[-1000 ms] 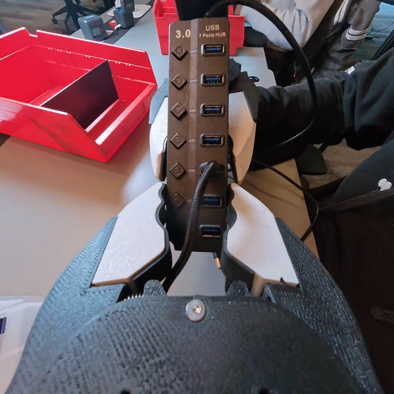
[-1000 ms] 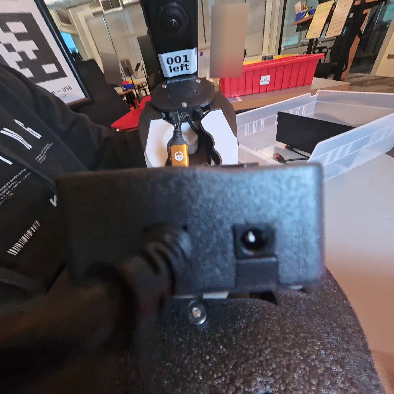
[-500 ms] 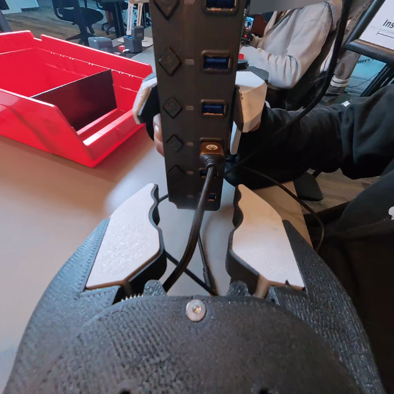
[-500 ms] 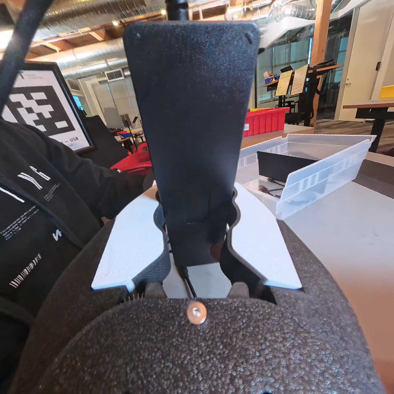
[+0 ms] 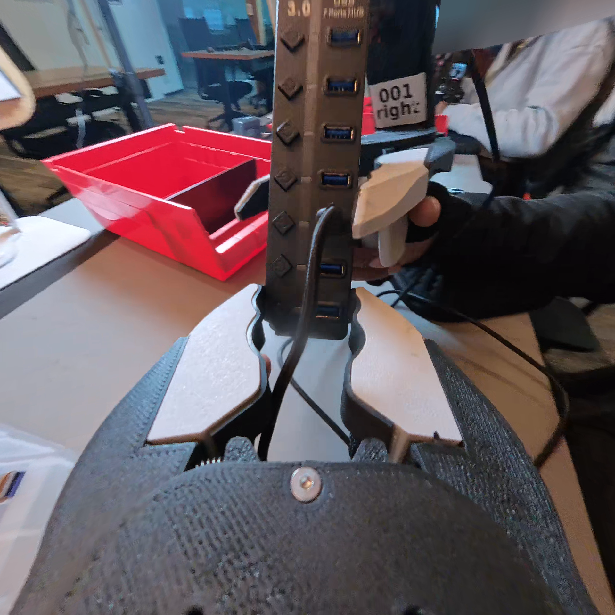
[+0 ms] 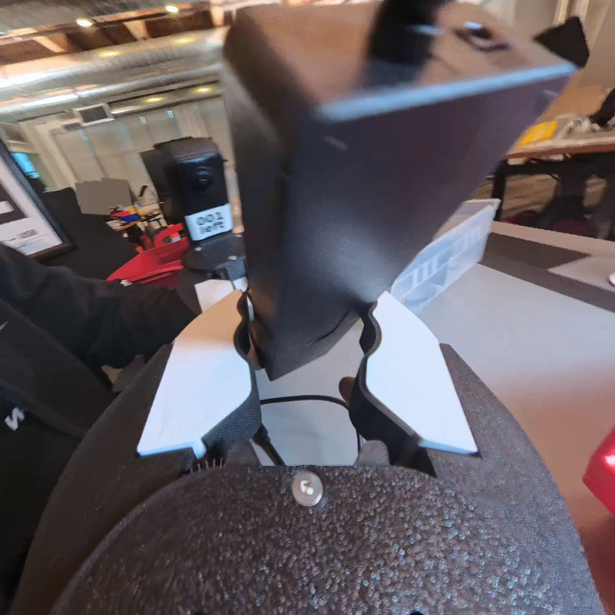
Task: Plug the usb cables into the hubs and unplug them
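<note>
USB hub (image 5: 312, 173): black, seven ports, upright above the tabletop (image 5: 100, 332). Lower end sits between the fingers of the left gripper (image 5: 306, 312), which press against both sides. Right gripper (image 6: 307, 309): spread around the hub's back, jaws apart from it. USB cable (image 5: 307, 283): black, plugged into the fifth port from the top, trailing down. Red bin (image 5: 159, 196): behind, on the tabletop.

red bin (image 5: 159, 186), clear bin (image 6: 446, 263), table (image 5: 100, 316)
</note>
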{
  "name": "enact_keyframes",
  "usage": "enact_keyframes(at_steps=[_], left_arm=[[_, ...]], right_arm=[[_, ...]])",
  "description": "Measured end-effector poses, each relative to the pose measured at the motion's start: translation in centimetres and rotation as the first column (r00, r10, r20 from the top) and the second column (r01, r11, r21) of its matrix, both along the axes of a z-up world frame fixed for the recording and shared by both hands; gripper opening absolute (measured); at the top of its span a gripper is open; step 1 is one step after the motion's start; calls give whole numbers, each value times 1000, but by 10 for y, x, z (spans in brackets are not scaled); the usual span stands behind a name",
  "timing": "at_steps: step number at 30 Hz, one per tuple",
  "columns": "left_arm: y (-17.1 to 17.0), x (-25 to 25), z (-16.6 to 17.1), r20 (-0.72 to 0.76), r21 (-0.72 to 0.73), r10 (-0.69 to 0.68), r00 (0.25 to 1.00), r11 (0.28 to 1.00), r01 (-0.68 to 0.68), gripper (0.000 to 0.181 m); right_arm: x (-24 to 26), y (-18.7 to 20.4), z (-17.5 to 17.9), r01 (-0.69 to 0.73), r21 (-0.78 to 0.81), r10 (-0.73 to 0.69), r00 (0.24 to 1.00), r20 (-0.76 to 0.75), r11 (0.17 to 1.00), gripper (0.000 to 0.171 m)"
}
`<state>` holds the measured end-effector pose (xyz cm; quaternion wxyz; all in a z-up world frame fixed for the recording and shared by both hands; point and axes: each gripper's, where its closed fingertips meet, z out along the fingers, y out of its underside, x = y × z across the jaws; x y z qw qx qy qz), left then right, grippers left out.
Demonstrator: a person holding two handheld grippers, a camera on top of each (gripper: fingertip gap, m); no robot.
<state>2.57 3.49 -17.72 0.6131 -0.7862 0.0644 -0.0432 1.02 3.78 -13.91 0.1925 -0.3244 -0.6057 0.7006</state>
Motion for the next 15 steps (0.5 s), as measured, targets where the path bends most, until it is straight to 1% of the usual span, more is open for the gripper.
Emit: enact_keyframes(at_steps=[2, 5, 8, 11, 13, 15], left_arm=[[0, -5, 1, -25, 7, 43, 999, 999, -42, 49], [0, -10, 0, -19, 13, 73, 997, 997, -73, 49], [-1, -21, 1, -137, 26, 146, 980, 989, -143, 48], [-4, -28, 4, -212, 46, 195, 958, 981, -190, 48], [-5, -32, 5, -270, 58, 238, 933, 971, -231, 48], [-5, -34, 5, -312, 69, 261, 914, 965, -252, 48]], right_arm=[[-5, 2, -3, 33, -27, -32, 999, 44, 999, 68], [-9, 5, -7, 41, -61, -35, 995, 97, 997, 68], [-12, 8, -13, 38, -114, -16, 983, 184, 993, 67], [-14, 10, -18, 21, -239, 46, 961, 271, 971, 62], [-15, 9, -19, 15, -320, 88, 948, 306, 947, 58], [-15, 8, -18, 18, -368, 107, 942, 318, 930, 54]])
